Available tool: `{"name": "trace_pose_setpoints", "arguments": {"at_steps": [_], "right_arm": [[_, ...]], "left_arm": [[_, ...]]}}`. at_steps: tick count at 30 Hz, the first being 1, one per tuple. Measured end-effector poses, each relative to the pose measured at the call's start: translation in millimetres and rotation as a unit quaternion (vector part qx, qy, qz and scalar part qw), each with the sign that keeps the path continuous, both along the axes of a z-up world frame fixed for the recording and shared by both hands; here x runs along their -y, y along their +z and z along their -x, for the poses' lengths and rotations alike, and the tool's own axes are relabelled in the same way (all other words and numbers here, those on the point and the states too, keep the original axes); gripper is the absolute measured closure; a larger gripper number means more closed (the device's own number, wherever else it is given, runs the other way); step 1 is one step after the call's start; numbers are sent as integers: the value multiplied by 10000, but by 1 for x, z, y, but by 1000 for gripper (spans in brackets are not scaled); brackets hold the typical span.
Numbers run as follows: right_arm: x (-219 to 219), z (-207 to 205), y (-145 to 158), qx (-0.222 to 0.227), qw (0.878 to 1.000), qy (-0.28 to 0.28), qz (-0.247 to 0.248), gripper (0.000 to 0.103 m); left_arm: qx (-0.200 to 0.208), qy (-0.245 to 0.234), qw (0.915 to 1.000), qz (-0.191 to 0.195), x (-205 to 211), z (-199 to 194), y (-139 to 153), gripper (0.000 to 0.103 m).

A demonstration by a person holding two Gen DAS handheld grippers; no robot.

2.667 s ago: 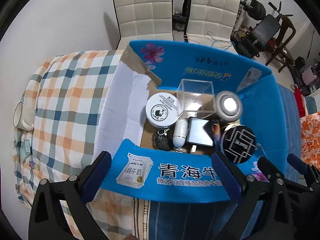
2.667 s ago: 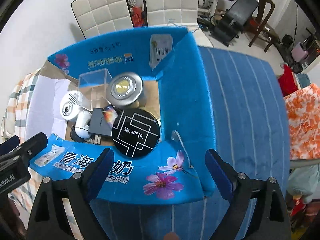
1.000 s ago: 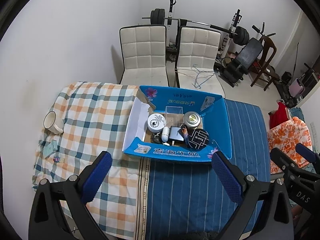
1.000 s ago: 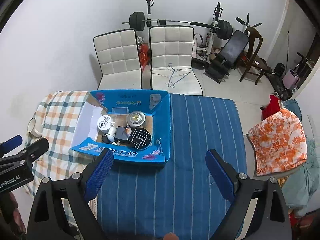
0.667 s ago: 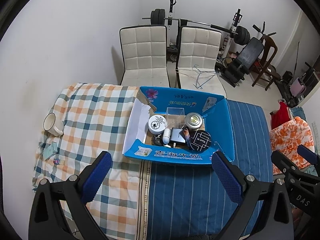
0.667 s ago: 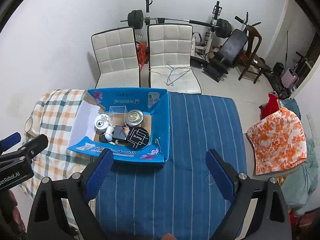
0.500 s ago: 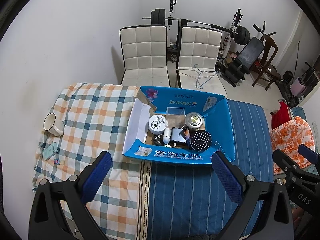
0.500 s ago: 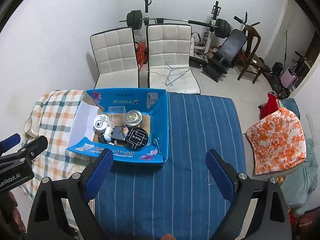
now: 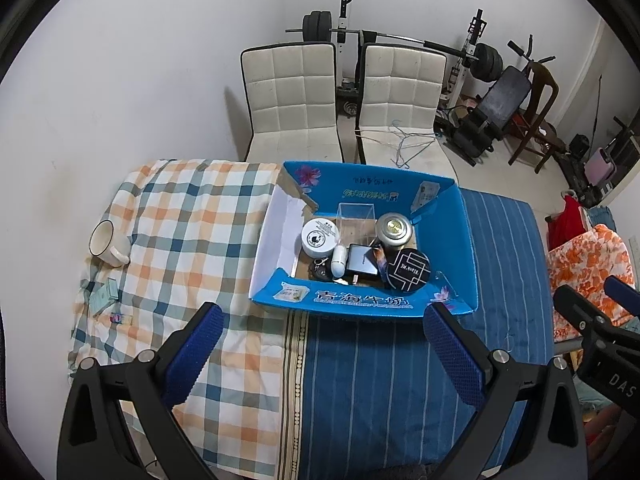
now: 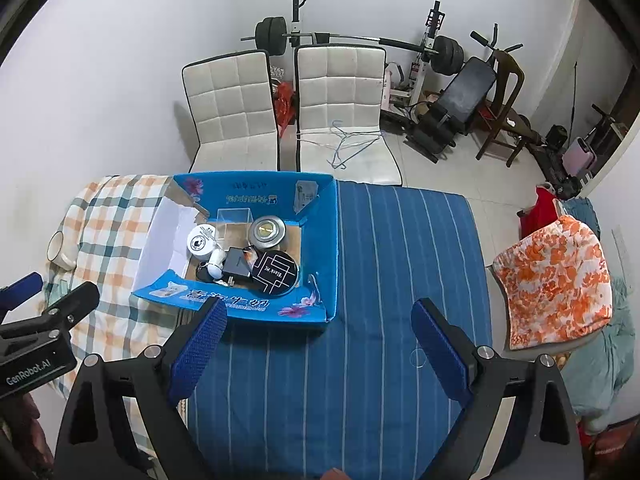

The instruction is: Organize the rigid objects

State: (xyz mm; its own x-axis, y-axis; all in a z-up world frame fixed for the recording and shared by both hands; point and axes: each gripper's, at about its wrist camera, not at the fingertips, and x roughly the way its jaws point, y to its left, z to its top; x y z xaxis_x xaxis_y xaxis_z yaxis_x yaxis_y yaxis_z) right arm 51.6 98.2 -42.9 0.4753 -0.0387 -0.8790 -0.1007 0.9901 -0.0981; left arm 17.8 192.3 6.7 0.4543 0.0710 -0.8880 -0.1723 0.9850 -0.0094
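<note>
Both grippers, left gripper (image 9: 318, 344) and right gripper (image 10: 318, 340), are hovering high above the bed (image 9: 380, 380), jaws spread wide, holding nothing. Rigid items are sitting gathered inside the blue carton (image 9: 466, 240), apparently sorted; a mug (image 9: 106, 243) is lying outside.

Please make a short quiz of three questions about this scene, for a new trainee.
1. True or false: the mug stands inside the blue box.
2. Which cloth lies under the right side of the box? A) checked cloth B) striped blue cloth C) orange floral cloth
3. Fill in: both the left gripper and the right gripper are ____ and hold nothing.

Key:
1. False. The mug is on the checked cloth, apart from the box.
2. B
3. open
</note>
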Motion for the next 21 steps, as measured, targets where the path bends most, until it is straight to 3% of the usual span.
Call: {"name": "trace_pose_setpoints", "arguments": {"at_steps": [21], "right_arm": [[3,6,-3,90,9997,-236,-41,7]], "left_arm": [[102,7,9999,-116,-1,3,3,0]]}}
